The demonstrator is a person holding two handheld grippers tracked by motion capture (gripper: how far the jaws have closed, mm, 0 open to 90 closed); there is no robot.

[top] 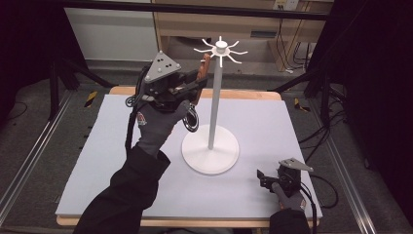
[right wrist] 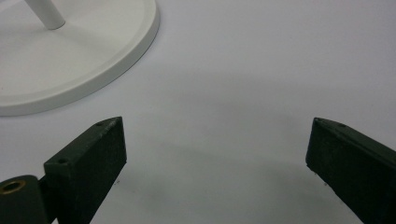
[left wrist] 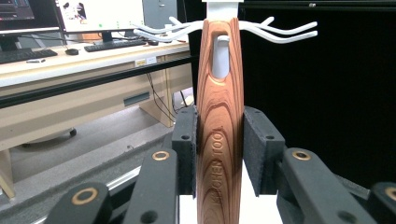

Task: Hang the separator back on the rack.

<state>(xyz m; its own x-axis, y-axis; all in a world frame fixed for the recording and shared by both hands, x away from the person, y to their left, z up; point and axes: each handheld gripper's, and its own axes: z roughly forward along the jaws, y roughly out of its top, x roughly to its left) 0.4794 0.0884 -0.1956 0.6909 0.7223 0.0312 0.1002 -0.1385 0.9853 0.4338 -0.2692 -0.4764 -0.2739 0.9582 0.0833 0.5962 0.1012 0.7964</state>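
Reddish-brown wood-grained handle (left wrist: 220, 140), white hook stand (top: 211, 146), pale lilac mat (top: 272, 122)

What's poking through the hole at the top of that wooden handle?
A white hook of the rack passes through the wooden handle. Where the hook joins the rack is covered by the wood.

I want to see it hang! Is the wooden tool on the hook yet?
Nearly. The left claw grips the wooden tool raised at the white rack; a hook shows through its hole. Letting go remains. The right claw waits open.
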